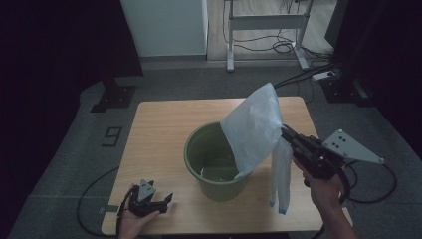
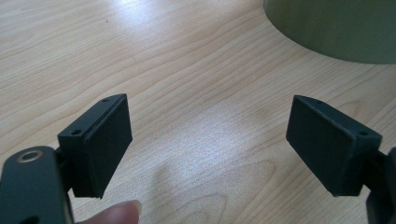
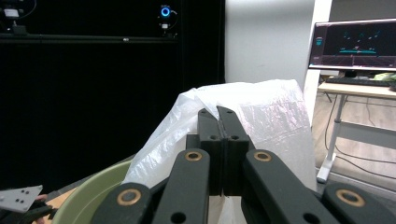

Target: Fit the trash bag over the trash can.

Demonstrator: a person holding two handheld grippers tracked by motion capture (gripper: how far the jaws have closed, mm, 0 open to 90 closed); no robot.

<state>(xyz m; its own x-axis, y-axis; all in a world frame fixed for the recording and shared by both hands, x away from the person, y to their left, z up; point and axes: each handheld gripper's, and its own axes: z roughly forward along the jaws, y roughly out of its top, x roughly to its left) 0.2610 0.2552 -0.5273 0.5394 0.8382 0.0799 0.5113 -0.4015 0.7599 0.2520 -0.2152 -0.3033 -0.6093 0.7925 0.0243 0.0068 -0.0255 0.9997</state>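
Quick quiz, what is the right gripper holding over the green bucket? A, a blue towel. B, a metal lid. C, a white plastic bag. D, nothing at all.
C: the right gripper has its jaws pressed shut on the white plastic bag, which hangs partly into the green bucket.

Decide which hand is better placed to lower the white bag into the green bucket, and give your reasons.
Right. The right gripper is shut on the white bag above the green bucket; the left gripper rests open on the table.

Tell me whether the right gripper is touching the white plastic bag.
Touching. In the right gripper view the right gripper has its fingers pressed together on the white plastic bag, holding it up.
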